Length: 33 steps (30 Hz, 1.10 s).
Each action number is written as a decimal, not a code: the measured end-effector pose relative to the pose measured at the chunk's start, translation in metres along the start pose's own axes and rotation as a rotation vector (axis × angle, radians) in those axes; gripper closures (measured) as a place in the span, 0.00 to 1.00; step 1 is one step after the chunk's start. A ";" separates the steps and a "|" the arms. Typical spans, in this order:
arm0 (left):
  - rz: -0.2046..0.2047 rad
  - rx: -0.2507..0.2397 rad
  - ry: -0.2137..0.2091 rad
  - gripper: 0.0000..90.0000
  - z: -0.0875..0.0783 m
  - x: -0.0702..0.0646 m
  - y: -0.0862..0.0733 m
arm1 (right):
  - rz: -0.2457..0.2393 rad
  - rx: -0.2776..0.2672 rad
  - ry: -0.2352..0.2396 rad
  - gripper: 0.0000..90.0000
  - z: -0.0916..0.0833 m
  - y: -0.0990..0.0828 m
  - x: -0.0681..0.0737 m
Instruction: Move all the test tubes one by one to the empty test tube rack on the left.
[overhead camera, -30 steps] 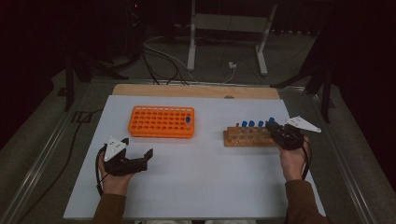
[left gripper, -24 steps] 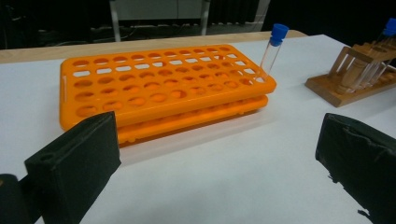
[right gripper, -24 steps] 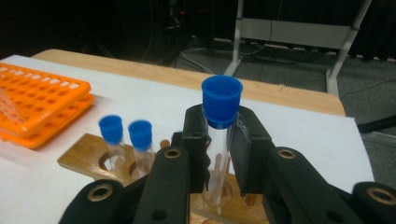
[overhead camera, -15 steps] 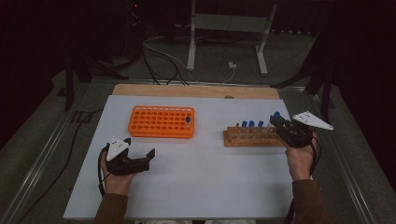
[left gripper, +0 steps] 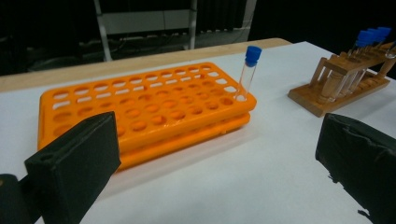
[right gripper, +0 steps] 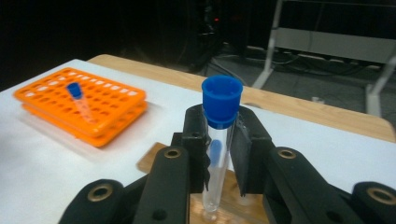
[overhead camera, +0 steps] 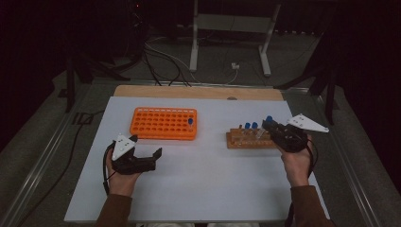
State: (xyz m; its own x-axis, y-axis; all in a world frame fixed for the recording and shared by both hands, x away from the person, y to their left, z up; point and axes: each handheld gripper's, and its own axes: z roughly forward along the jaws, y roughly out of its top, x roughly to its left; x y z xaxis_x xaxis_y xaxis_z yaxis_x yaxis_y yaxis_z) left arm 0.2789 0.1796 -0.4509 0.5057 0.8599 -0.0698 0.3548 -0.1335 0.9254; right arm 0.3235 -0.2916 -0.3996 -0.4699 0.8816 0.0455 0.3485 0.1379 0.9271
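- Since the earlier frame, the right gripper point(overhead camera: 270, 124) had lifted a clear blue-capped test tube point(right gripper: 219, 140) out of the wooden tube stand point(overhead camera: 248, 139), jaws pinching it upright.
- Left gripper point(overhead camera: 144, 151) waited on the white tabletop point(overhead camera: 213, 184), jaws spread.
- Next, likely: carry the tube across and seat it in a hole of the orange plastic rack point(overhead camera: 163, 124).

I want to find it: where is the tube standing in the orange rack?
In the high view, the tube stands near the right end of the orange rack, left of the wooden rack.
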 end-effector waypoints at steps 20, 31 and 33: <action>0.037 0.005 -0.093 0.01 0.018 -0.017 0.015 | -0.039 0.032 0.123 0.86 0.027 0.002 0.044; 0.035 0.002 -0.124 0.01 0.031 -0.027 0.021 | -0.055 0.041 0.177 0.86 0.041 0.005 0.066; 0.049 0.007 -0.131 0.01 0.034 -0.031 0.022 | -0.055 0.043 0.187 0.86 0.043 0.005 0.070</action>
State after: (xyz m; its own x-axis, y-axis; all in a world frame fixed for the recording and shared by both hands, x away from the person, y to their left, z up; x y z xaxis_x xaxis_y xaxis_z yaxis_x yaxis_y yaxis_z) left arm 0.2974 0.1331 -0.4413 0.6210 0.7804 -0.0729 0.3324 -0.1780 0.9262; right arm 0.3276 -0.2095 -0.4075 -0.6303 0.7735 0.0669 0.3506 0.2067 0.9134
